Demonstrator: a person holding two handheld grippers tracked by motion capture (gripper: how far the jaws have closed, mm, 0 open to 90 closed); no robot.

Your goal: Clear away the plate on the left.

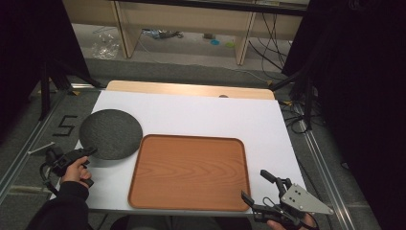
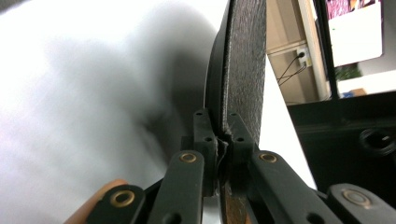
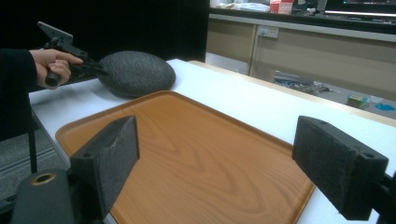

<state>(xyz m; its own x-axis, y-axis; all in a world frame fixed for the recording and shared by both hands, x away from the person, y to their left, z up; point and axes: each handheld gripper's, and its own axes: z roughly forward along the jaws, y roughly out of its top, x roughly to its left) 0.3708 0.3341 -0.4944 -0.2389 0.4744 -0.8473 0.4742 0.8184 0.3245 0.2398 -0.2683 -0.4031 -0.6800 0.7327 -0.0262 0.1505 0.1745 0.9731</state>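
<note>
A: What sits nearest the person?

B: The right claw (image 1: 256, 188), at the worktop's (image 1: 201, 112) near right corner, just off the wooden tray's (image 1: 189, 172) near right corner. Its jaws stand wide apart with nothing between them; in the right gripper view the two padded jaws frame the bare tray (image 3: 196, 154).

A: And the tray itself?

B: It lies flat along the near edge of the worktop, roughly in the middle, with nothing on it.

A: The other hand?

B: The left hand (image 1: 76, 168) holds the left claw (image 1: 91, 151) at the near left edge of the worktop. That claw is clamped on the near rim of a dark round plate (image 1: 110, 133). In the left gripper view the jaws pinch the plate's (image 2: 243, 70) rim tight, edge-on to the camera.

A: Where is the plate?

B: Toward the left edge of the worktop, its right side just beside the tray's far left corner. From the right gripper view it looks lifted and tilted (image 3: 135, 72), with the left claw (image 3: 95, 68) gripping it; whether any part touches the worktop, I cannot tell.

A: Farther back?

B: Bare white worktop to the far edge.
</note>
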